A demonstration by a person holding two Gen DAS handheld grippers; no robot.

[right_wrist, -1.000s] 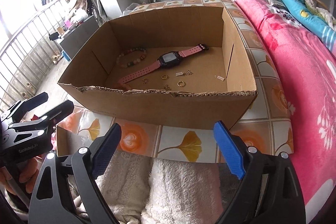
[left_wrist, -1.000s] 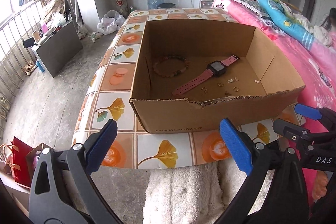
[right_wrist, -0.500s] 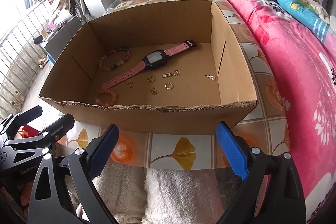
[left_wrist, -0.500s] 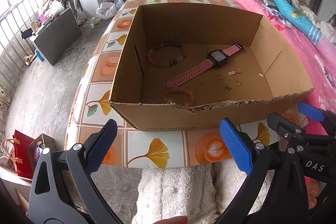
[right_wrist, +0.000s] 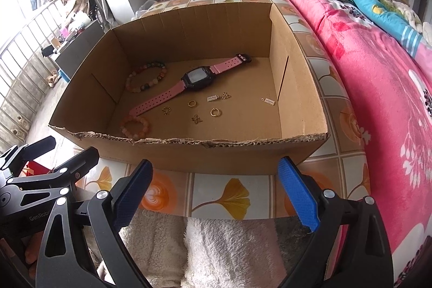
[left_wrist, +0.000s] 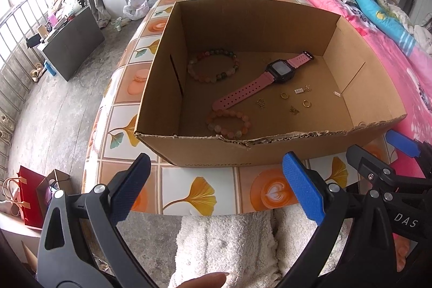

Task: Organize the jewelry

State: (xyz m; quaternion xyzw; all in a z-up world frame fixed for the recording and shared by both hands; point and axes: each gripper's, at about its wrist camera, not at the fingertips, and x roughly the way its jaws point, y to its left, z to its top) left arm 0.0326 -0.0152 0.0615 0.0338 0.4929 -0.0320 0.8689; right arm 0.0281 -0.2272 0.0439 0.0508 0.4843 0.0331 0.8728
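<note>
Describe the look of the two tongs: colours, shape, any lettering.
Both tongs, left and right, are black plastic clamp-style arms with silver rivets and textured blue pads. White lettering reads "DAS" on the right one, "GenRobo" partly visible on the left. No cables show.

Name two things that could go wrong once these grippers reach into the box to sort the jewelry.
1. The gold rings and charms are tiny and lie flat on the box floor. The wide pads of the right gripper may slip off or flick them away.
2. The pink watch strap end touches the peach bracelet, so lifting one with the left gripper could drag the other across the small pieces.
</note>
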